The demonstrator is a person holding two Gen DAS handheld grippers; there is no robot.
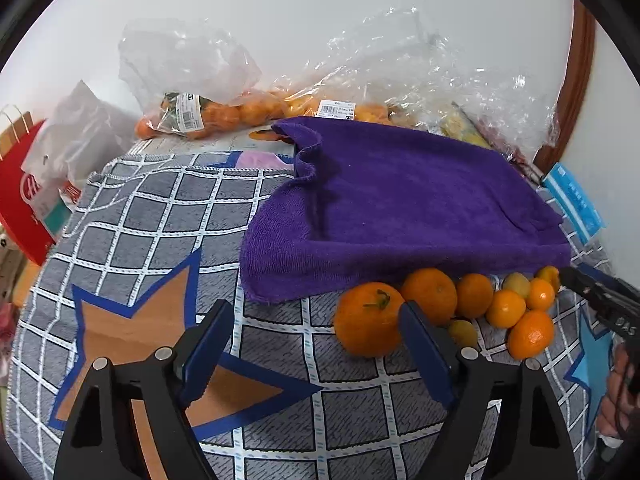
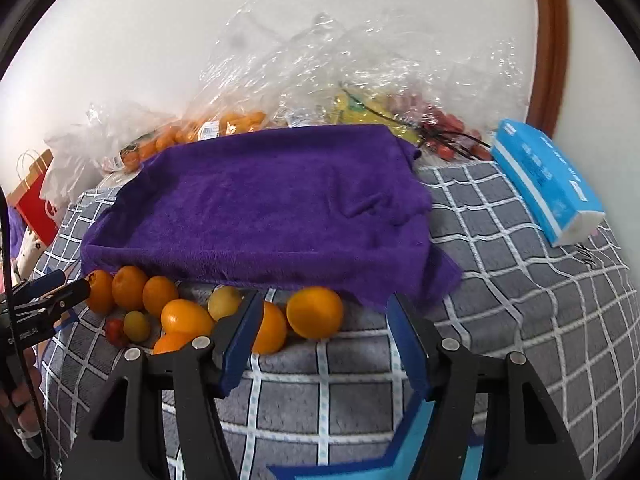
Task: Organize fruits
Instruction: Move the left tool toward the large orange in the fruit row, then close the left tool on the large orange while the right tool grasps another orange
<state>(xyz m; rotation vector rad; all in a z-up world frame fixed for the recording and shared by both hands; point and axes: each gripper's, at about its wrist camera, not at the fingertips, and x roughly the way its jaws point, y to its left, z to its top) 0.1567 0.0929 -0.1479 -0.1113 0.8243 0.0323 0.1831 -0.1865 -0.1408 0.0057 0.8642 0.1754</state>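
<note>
Loose fruit lies along the near edge of a purple towel (image 1: 400, 208) (image 2: 272, 208) on a grey checked cloth (image 1: 160, 216). In the left wrist view my left gripper (image 1: 316, 316) stands open. A large stemmed orange (image 1: 366, 320) sits just beyond its right finger (image 1: 420, 340), untouched. Smaller oranges (image 1: 472, 294) and yellowish fruits (image 1: 516, 285) lie to the right, where my right gripper (image 1: 600, 298) comes in. In the right wrist view my right gripper (image 2: 324, 310) is open around an orange (image 2: 315, 312), with gaps on both sides. More oranges (image 2: 128, 286) and a small red fruit (image 2: 115, 330) lie to the left.
Clear plastic bags of oranges (image 1: 208, 114) and other fruit (image 2: 360, 108) lie behind the towel against the white wall. A blue tissue pack (image 2: 548, 180) rests at the right, a red paper bag (image 1: 20, 200) at the left. A hand (image 1: 616, 396) holds the right gripper.
</note>
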